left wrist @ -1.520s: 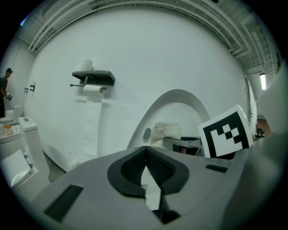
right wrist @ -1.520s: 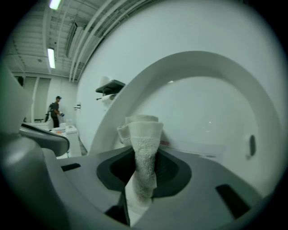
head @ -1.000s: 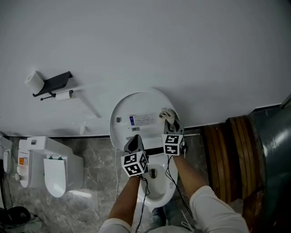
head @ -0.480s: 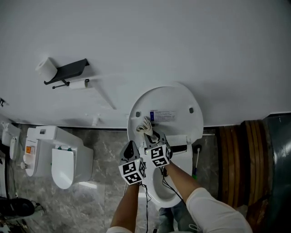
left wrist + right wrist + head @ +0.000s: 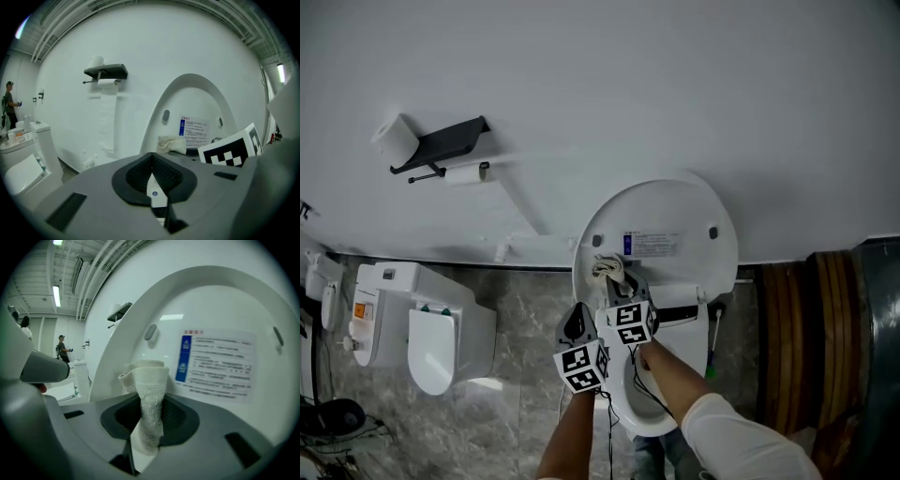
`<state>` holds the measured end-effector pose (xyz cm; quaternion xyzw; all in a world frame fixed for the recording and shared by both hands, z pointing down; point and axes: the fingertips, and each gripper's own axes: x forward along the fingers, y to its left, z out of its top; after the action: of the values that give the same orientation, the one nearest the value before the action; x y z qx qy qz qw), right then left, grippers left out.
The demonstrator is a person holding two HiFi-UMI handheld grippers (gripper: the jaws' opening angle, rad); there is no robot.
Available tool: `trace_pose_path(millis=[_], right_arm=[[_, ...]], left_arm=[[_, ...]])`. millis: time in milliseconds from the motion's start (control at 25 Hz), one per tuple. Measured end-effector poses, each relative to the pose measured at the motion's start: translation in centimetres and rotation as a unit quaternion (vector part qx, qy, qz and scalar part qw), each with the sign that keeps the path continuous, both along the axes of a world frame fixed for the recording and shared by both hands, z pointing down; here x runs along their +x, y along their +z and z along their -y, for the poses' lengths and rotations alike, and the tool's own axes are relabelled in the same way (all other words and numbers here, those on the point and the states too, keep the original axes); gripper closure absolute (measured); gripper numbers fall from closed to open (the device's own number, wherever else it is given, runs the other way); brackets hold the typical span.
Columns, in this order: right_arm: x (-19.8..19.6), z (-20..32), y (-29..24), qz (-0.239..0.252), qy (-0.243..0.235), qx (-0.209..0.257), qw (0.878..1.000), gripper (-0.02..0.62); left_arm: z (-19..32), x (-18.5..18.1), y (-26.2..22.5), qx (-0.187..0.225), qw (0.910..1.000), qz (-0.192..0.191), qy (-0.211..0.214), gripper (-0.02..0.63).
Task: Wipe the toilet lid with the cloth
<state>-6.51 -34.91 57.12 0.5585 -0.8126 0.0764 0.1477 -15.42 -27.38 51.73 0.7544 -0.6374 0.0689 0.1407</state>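
Right tool (image 5: 149, 427): jaws closed on a bunched strip of white cloth (image 5: 147, 390), which stands up out of them with a folded wad at the top.
Left tool (image 5: 153, 177): jaws together, nothing between them; it hangs just beside the right tool, lower and to its left in the head view.
Cloth position: the wad sits at the lower left of the toilet lid (image 5: 675, 211), left of the printed label (image 5: 654, 246). Whether it presses on the plastic or is just off it, I cannot tell.
Toilet lid: raised, upright against the wall (image 5: 600, 84), inner face towards the person, above the toilet bowl (image 5: 623, 394).
Stage (judgement): the wipe looks under way, with most of the lid face left to cover.
Risk, grip: only a narrow strip is pinched, so drag across the lid could pull the cloth free into the bowl.
Risk, contact: the wad is small; tilt it wrongly and hard jaw tips scrape the lid or catch the label's edge.
Risk, crowding: a wide sweep leftwards could knock the left tool.
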Motion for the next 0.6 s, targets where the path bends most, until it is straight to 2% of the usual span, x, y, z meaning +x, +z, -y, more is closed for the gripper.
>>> trace_pose_path(millis=[160,280,440,600], right_arm=[[7.2,-0.6,0.3,0.0,0.066,0.003,0.998,0.505],[13.7,-1.3,0.7,-0.001,0.128,0.002,0.992,0.505],[21.0,-2.6,1.4,0.002,0.21,-0.004,0.978,0.505],[25.7,-3.8,2.7,0.019,0.282,-0.016,0.959,0.505]], left_arm=[[0.8,4.2,0.1,0.002,0.9993,-0.015,0.033,0.594],[1.3,7.8,0.0,0.005,0.9979,-0.025,0.06,0.594],[1.2,11.3,0.0,0.006,0.9954,-0.033,0.09,0.594],[1.1,12.2,0.0,0.005,0.9945,-0.036,0.099,0.594]])
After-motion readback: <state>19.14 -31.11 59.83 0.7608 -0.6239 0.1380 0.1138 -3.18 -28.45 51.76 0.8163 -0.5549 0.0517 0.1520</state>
